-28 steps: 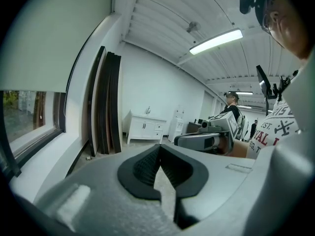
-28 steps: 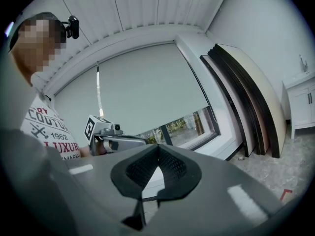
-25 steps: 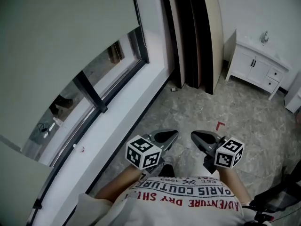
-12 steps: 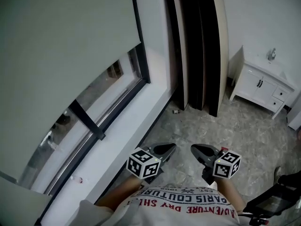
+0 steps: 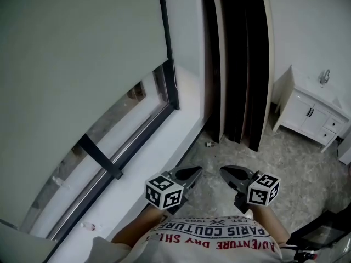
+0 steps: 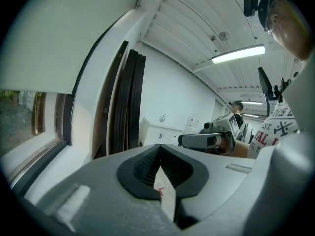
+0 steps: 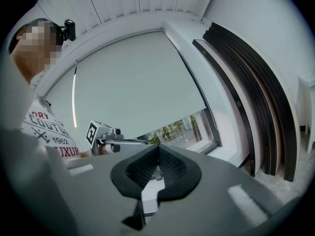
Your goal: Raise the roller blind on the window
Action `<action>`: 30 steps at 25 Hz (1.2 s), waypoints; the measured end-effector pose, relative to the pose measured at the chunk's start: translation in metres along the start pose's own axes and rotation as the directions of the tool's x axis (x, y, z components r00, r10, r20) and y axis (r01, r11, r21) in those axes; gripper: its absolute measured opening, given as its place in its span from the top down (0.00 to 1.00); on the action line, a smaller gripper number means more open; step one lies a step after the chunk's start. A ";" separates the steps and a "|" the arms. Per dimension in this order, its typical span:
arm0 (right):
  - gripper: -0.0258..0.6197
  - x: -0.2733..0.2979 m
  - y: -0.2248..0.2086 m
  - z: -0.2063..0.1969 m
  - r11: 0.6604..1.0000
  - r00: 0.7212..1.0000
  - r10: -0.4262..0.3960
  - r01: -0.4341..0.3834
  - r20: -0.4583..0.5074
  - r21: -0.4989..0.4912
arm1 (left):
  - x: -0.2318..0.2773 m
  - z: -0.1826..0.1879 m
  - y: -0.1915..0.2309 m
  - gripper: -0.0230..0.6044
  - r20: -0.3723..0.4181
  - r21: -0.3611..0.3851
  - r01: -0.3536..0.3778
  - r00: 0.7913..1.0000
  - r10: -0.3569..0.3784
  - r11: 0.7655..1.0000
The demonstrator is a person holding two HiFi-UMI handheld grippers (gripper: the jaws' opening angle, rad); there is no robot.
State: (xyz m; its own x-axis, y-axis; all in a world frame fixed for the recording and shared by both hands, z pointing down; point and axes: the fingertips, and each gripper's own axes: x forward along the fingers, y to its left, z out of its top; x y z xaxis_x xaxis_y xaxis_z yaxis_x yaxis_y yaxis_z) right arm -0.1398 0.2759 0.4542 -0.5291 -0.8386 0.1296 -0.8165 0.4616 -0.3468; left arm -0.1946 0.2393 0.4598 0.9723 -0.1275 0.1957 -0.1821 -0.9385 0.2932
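Roller blind [image 5: 82,64] left, leaning boards [image 5: 237,64] ahead, cabinet [image 5: 308,115] far right

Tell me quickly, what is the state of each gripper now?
Left gripper: closed, holding nothing.
Right gripper: closed, holding nothing.

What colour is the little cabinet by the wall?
The cabinet is white. The head view shows it best.

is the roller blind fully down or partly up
Partly up, though mostly down: the roller blind covers most of the window, leaving a strip of glass bare below its bottom edge.
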 end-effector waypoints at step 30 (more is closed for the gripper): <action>0.96 0.187 -0.339 0.182 0.960 0.961 0.273 -0.275 -0.042 -0.053 | 0.245 0.165 0.281 0.96 0.124 -0.021 -0.264 0.957 0.264 0.964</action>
State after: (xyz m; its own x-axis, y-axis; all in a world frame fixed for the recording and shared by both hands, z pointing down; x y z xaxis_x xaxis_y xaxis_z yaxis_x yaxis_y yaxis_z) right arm 0.0796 -0.0898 0.4270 -0.7415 -0.6674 0.0689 -0.6502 0.6894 -0.3195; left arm 0.0162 -0.1090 0.4353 0.9001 -0.4095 0.1489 -0.4350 -0.8649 0.2505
